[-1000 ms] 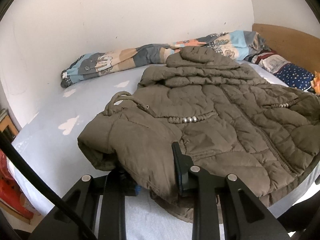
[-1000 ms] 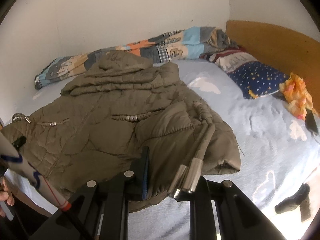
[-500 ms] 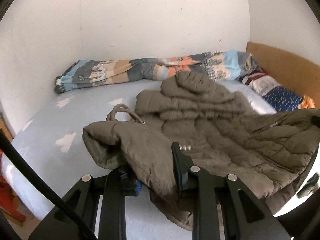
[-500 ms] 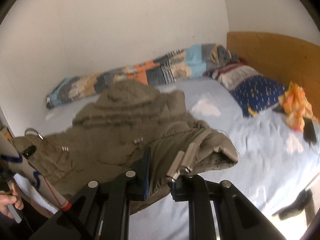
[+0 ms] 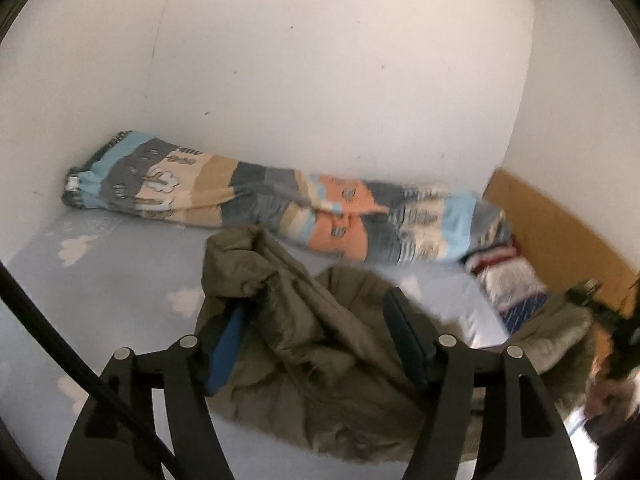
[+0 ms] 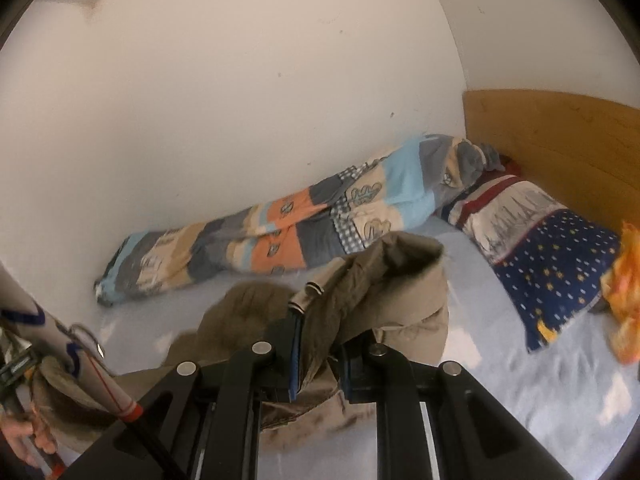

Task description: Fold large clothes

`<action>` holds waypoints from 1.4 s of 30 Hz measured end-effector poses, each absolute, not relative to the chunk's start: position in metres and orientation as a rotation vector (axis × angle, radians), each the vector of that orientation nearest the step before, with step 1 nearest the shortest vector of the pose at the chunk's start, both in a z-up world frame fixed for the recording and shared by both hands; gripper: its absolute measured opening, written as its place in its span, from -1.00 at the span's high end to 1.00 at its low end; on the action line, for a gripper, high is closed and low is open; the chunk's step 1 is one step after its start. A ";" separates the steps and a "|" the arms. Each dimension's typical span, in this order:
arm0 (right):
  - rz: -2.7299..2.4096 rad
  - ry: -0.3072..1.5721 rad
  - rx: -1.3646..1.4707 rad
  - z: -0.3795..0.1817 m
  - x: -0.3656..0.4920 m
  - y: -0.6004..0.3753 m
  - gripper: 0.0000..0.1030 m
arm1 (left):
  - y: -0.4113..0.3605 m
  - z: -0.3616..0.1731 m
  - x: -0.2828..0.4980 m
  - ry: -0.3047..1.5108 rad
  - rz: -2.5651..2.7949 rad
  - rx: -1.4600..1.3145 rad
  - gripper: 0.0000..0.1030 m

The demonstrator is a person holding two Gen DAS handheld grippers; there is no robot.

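An olive-brown padded jacket (image 5: 320,344) hangs lifted above the pale blue bed sheet (image 5: 100,288). My left gripper (image 5: 316,328) is shut on the jacket's bottom corner and sleeve, with cloth bunched between its fingers. My right gripper (image 6: 320,344) is shut on the other bottom corner of the jacket (image 6: 376,280), its cuff and drawcord ends standing up above the fingers. The rest of the jacket sags between the two grippers and is blurred.
A rolled patchwork blanket (image 5: 280,208) lies along the white wall, also in the right wrist view (image 6: 300,232). A starred blue pillow (image 6: 552,272) and an orange cloth (image 6: 624,288) lie by the wooden headboard (image 6: 560,136). A hand holds the left tool (image 6: 24,436).
Both grippers have risen and moved toward the wall, lifting the jacket's bottom edge off the bed. The jacket no longer lies flat; it hangs bunched from both grips.
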State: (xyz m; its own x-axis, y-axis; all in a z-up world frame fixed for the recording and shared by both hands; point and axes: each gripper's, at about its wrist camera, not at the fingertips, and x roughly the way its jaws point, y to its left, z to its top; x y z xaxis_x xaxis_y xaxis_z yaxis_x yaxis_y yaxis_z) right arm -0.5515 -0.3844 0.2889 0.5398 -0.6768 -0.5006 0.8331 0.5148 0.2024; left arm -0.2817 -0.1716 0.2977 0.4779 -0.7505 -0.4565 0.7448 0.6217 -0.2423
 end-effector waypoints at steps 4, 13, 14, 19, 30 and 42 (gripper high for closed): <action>-0.973 0.411 0.474 0.285 -0.516 -0.463 0.70 | -0.203 0.311 -0.243 0.526 -0.869 -0.025 -0.44; -1.063 0.519 0.578 0.210 -0.447 -0.611 0.70 | -0.259 0.280 -0.200 0.515 -0.875 0.040 -0.51; -1.072 0.543 0.586 0.197 -0.440 -0.623 0.70 | -0.269 0.269 -0.200 0.529 -0.886 0.062 -0.51; -1.086 0.634 0.606 0.148 -0.417 -0.655 0.68 | -0.336 0.181 -0.199 0.666 -0.930 0.197 -0.51; -0.941 0.493 0.711 0.146 -0.452 -0.654 -0.31 | -0.385 0.091 -0.162 0.815 -0.862 0.256 -0.58; -0.888 0.869 0.410 0.058 -0.424 -0.591 -0.47 | -0.391 0.065 -0.152 0.828 -0.840 0.267 -0.84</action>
State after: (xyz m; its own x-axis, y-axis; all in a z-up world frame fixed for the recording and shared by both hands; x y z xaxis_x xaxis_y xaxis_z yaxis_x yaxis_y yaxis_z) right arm -0.4236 -0.5909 0.0582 0.3323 -0.5012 -0.7990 0.8097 0.5861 -0.0309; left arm -0.1518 -0.3906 0.0651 0.3848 -0.5521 -0.7396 0.7474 0.6566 -0.1013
